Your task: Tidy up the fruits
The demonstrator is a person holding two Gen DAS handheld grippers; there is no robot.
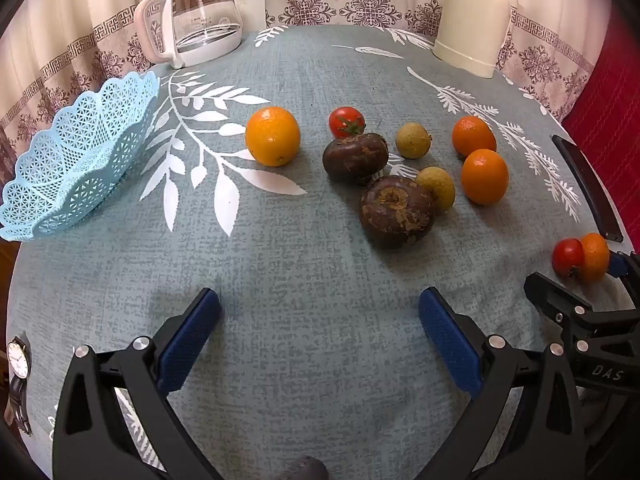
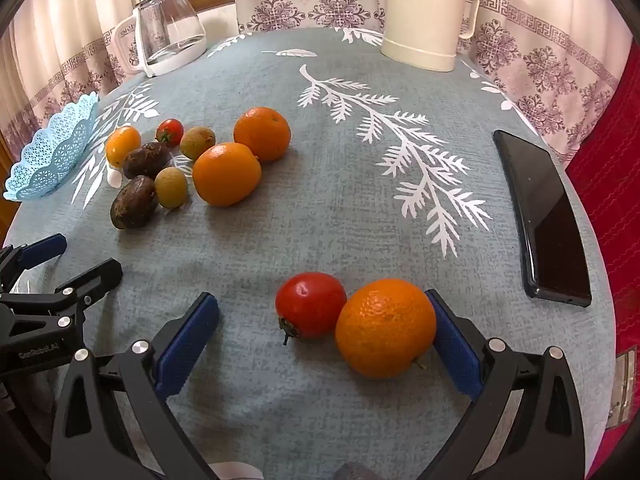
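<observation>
Sitting empty at the table's left edge, the blue lattice basket holds no fruit. Well right of the basket, the right gripper gapes wide, an orange touching its right pad and a red tomato between the fingers. Nearer the basket, the left gripper is equally wide, holding nothing.

- We are seeing the wristwatch cut off by the left wrist view's left edge.
- The nearer brown fruit is partly hiding a green fruit.
- The carafe is losing its top past the frame.
</observation>
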